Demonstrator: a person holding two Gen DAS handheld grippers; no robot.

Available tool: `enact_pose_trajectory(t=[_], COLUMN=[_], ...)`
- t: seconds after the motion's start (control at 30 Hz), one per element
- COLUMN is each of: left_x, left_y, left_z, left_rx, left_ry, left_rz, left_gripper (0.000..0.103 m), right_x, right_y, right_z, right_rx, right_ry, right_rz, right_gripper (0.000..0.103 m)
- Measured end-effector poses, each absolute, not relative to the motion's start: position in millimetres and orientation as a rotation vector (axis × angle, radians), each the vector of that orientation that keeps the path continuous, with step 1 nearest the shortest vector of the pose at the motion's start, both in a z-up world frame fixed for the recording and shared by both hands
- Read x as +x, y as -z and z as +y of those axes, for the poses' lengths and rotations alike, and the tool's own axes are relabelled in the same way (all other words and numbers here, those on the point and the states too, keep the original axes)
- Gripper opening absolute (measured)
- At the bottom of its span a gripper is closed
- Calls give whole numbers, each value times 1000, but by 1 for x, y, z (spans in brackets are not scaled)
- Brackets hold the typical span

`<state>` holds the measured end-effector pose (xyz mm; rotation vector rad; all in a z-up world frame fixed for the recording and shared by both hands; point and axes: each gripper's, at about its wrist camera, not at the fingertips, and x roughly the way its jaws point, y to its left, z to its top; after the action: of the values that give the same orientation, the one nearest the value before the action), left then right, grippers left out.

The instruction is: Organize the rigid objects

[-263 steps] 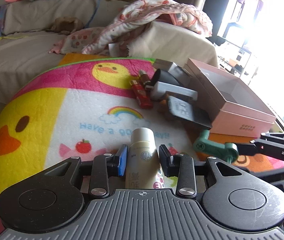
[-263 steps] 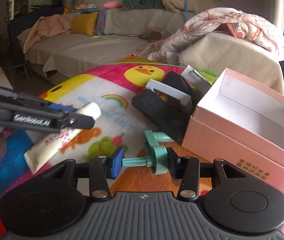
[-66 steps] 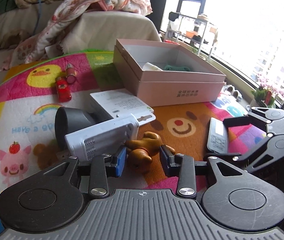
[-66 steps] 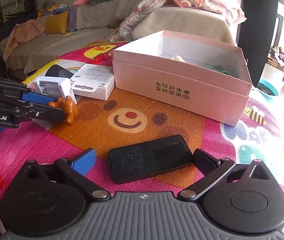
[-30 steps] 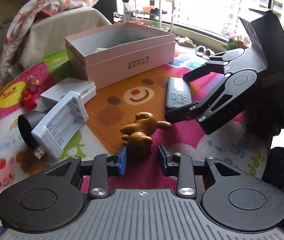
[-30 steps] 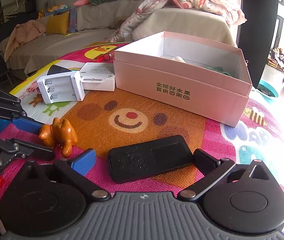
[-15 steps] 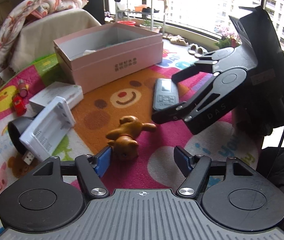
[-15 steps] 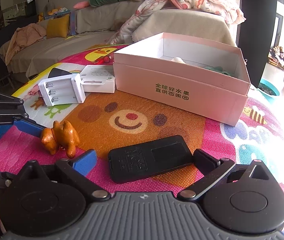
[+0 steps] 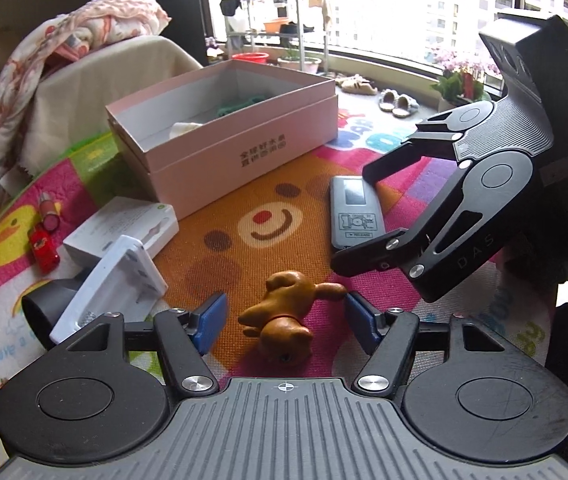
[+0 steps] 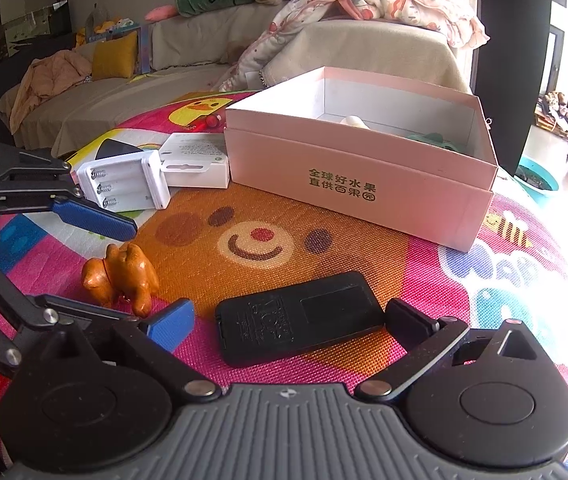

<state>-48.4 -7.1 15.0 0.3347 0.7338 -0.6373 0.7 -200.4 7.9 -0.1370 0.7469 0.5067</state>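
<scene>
Risk: brown toy dog (image 9: 280, 316) lies on mat betw. spread pads of left gripper (image 9: 285, 318), ungripped; uneven shape could twist out on closing. Right gripper (image 10: 287, 326) wide apart round black remote (image 10: 299, 328), no grip. Pink box (image 10: 363, 184) near; white charger (image 9: 112, 288) crowds left side.

Cartoon play mat (image 10: 363, 256), pink box (image 10: 363, 188), remote (image 10: 299, 328)

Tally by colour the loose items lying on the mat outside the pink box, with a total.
Brown: 1, bear figurine
Black or dark grey: 2, remote, round dark object
White: 2, battery charger, flat carton
Red: 2, lighter, small red tube
Total: 7
</scene>
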Motion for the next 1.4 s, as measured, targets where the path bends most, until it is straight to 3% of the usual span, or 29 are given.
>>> enact_pose_trajectory(t=[0.03,0.07,0.33,0.4,0.43,0.6,0.8,1.0,1.23,1.4], left_x=[-48,-49,-59,-60,-61,-62,-38,54,174,182], left_y=[-14,-13,-9,-11,-13,-30,-97,-166,-137,-114], left_z=[-6,-6,7,13,16,34,44,34,-4,19], left_rx=[329,321,279,263,256,170,82,-65,-167,-162], left_ry=[639,647,634,615,607,589,591,561,530,471], left_rz=[733,730,690,696,692,665,513,368,547,548], left_gripper=[45,43,43,43,43,43,43,43,44,44], right_x=[1,1,8,8,6,-10,-16,29,86,103], right_y=[-8,-8,-8,-8,-9,-18,-72,-140,-117,-91], right_z=[-200,-200,-192,-192,-192,-192,-212,-218,-182,-166], right_rx=[-137,-140,-182,-189,-199,-267,-202,-168,-191,-205], right_ry=[-506,-505,-516,-523,-532,-524,-484,-335,-332,-296], right_rz=[747,748,750,747,740,709,557,345,382,424], right_gripper=[101,101,101,97,90,90,90,90,90,90])
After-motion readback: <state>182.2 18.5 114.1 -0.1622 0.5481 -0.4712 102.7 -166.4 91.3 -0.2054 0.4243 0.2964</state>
